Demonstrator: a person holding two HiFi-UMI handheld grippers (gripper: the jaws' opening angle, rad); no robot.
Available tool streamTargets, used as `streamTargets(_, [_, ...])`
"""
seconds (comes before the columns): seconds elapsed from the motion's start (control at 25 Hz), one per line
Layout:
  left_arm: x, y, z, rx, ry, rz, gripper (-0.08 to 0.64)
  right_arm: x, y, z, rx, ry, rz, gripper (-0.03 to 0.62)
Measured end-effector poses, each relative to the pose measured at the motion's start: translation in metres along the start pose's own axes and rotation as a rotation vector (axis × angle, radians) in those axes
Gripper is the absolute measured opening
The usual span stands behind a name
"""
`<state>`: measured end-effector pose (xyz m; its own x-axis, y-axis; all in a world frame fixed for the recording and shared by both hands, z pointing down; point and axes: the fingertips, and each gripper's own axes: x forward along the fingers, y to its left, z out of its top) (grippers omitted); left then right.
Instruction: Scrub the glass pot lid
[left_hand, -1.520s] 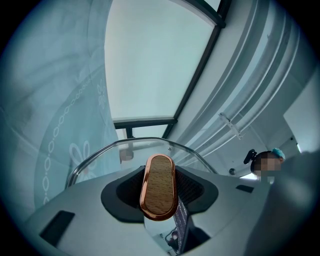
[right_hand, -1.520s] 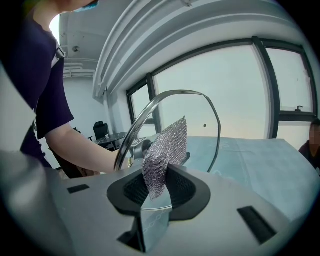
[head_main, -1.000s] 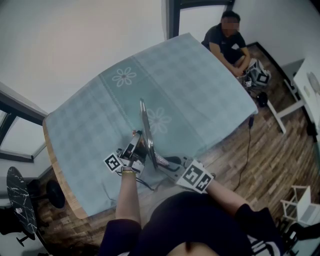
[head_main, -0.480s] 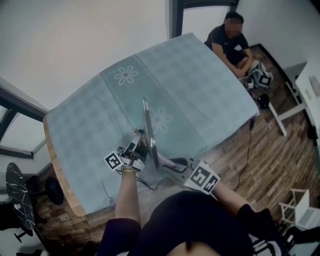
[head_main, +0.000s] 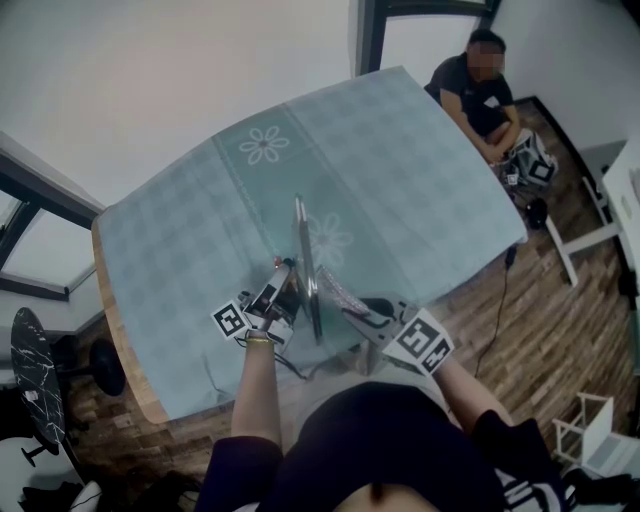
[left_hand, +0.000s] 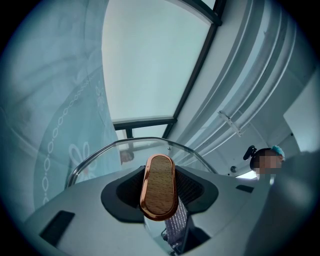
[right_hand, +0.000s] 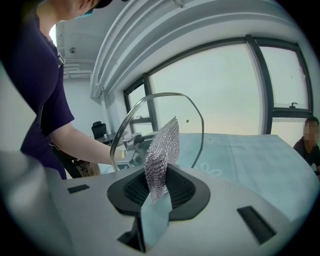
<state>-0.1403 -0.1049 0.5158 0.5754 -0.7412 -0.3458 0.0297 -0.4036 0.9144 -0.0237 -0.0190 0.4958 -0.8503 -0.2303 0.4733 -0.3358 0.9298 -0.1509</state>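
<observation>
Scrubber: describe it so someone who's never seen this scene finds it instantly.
Over the near side of the table with the teal checked cloth, a glass pot lid is held upright. Just right of it, the right gripper clamps the scrubber: a silvery mesh strip, the only woven, glittering thing there.

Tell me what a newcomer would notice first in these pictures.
A glass lid stands on edge above the teal tablecloth, near its front edge, with the left claw shut on its wooden knob. The right claw holds a metal mesh scrubber up by the lid's other face; whether it touches is unclear. A person sits beyond the cloth's far right corner.
</observation>
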Motion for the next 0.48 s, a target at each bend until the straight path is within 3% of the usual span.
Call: streamTargets(0.48, [-0.003,-0.001,0.001,-0.001,-0.031,-0.007,0.169,0.043,-0.068,0.005,0.028,0.053,-0.058,0.081])
